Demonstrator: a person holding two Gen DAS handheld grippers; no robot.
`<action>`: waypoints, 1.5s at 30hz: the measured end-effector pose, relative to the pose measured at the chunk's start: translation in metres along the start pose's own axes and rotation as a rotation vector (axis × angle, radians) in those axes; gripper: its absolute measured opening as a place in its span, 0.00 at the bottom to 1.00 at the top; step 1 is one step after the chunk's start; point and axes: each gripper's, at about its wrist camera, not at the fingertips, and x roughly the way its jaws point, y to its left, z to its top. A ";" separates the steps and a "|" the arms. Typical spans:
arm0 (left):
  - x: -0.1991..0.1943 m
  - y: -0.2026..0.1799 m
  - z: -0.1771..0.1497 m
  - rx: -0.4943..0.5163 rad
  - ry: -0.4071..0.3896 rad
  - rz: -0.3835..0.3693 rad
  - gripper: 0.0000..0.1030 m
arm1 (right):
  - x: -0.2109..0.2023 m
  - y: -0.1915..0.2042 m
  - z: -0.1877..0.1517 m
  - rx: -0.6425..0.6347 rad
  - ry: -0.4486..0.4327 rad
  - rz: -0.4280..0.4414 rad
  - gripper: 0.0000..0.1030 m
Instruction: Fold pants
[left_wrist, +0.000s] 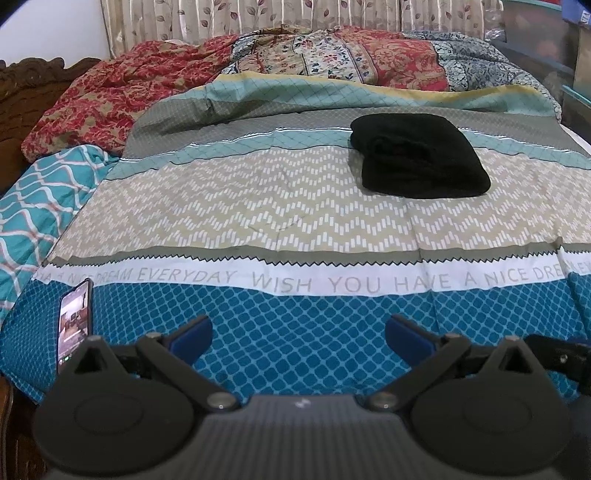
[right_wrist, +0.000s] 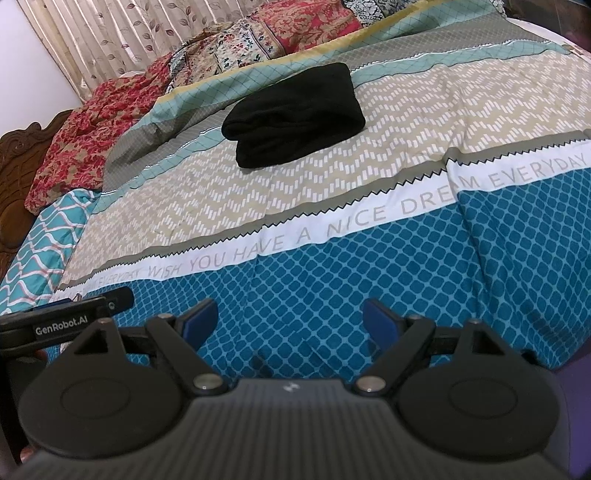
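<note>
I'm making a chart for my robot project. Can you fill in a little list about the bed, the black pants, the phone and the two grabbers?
pants: black pants, folded into a thick bundle, lying on the beige zigzag band
bedspread: striped bedspread with printed words, covering the bed
phone: phone with its screen lit, near the left edge of the blue band
left gripper: left gripper open, holding nothing, over the blue band
right gripper: right gripper open, holding nothing, over the blue band
far end: crumpled red floral blanket and a curtain
</note>
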 end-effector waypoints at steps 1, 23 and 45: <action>0.000 0.000 0.000 -0.003 0.003 0.000 1.00 | 0.000 -0.001 0.000 0.001 0.001 0.000 0.85; 0.008 -0.001 -0.002 -0.026 0.091 0.006 1.00 | -0.008 0.003 0.015 -0.024 -0.031 -0.006 0.85; 0.014 -0.008 -0.006 0.010 0.123 0.026 1.00 | -0.002 0.004 0.006 -0.018 0.004 0.006 0.85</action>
